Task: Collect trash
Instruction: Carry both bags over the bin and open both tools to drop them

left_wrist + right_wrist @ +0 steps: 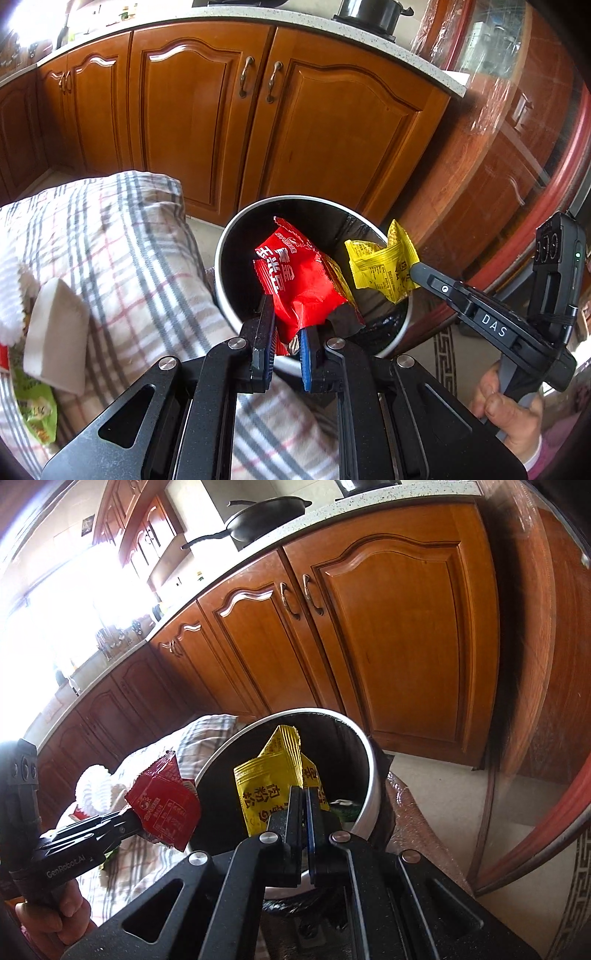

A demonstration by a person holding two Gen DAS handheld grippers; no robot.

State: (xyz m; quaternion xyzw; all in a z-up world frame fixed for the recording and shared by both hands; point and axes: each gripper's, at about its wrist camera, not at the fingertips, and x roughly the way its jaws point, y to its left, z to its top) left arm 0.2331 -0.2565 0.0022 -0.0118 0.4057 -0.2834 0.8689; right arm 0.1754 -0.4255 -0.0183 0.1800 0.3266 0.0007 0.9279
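Note:
My left gripper (286, 325) is shut on a red snack wrapper (295, 280) and holds it over the open mouth of a round bin with a white rim (221, 243). My right gripper (304, 794) is shut on a yellow wrapper (266, 779) and holds it over the same bin (369, 775). The right gripper (415, 271) with the yellow wrapper (380, 269) also shows in the left wrist view, at the bin's right rim. The left gripper (135, 821) with the red wrapper (166, 805) shows in the right wrist view, left of the bin.
A checked cloth (110, 236) covers the surface left of the bin, with a white sponge block (55, 332), a green wrapper (33, 417) and white crumpled paper (96, 786) on it. Wooden cabinet doors (207, 122) stand behind. A dark red table edge (535, 834) is at right.

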